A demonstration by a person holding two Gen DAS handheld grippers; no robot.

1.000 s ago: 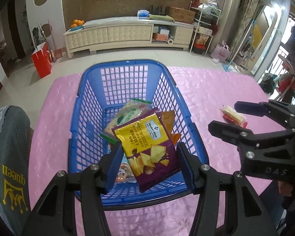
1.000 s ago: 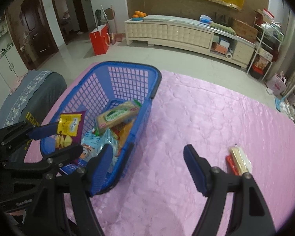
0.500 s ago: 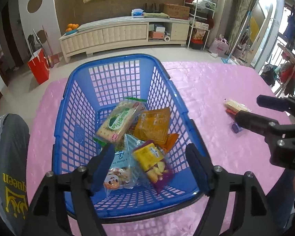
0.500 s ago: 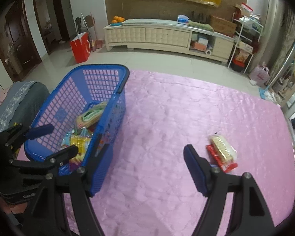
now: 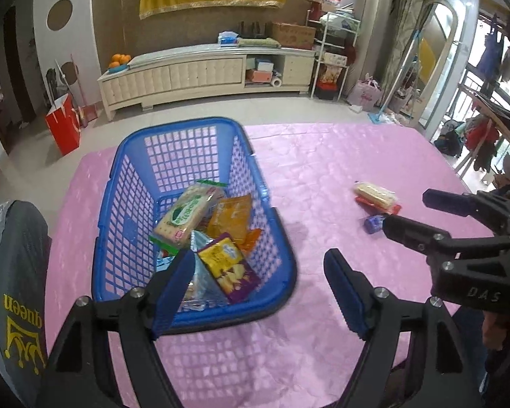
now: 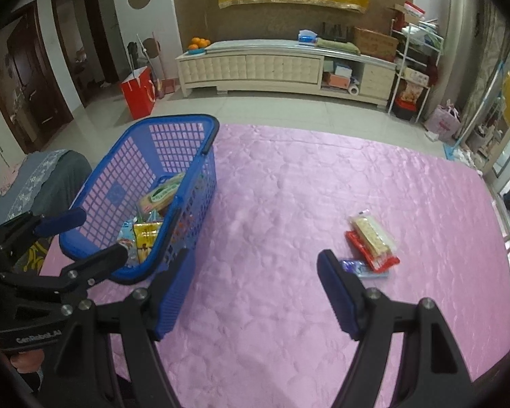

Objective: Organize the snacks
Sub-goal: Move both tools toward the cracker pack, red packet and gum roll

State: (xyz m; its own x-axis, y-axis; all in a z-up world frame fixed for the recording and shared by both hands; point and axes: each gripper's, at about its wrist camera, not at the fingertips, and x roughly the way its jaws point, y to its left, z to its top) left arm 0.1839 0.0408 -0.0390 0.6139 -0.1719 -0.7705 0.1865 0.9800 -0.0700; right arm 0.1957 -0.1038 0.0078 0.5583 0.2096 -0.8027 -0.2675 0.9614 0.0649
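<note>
Left wrist view first: the left gripper (image 5: pixel 258 292) hangs over the near right corner of the blue basket (image 5: pixel 132 156), its jaws opening wide with nothing gripped between the blue pads. Down inside the basket lies a purple-and-yellow chip bag (image 5: pixel 229 267) on top of the pile, with a green-labelled cracker pack (image 5: pixel 187 212) and an orange packet (image 5: pixel 231 216) behind it (a clear wrapped item sits underneath, partly hidden by the left finger). The basket stands on the pink tablecloth (image 5: pixel 323 170), toward the left side of the table.

Over to the right: the right gripper (image 5: pixel 404 214) pokes in from the edge, black arms showing. Beyond its tips lie three loose snacks well apart from the basket: a pale wafer pack (image 5: pixel 375 193) lying across a red packet (image 5: pixel 392 208), and a small blue-purple wrapper (image 5: pixel 374 223) just beside them.

Right wrist view now: the right gripper (image 6: pixel 255 292) is spread wide and holds nothing, hovering over bare cloth. The wafer pack (image 6: pixel 370 231), red packet (image 6: pixel 360 244) and small blue wrapper (image 6: pixel 353 267) sit just past its right finger. The basket (image 6: pixel 142 149) is off to the left, with the left gripper (image 6: pixel 91 234) at its near end.
</note>
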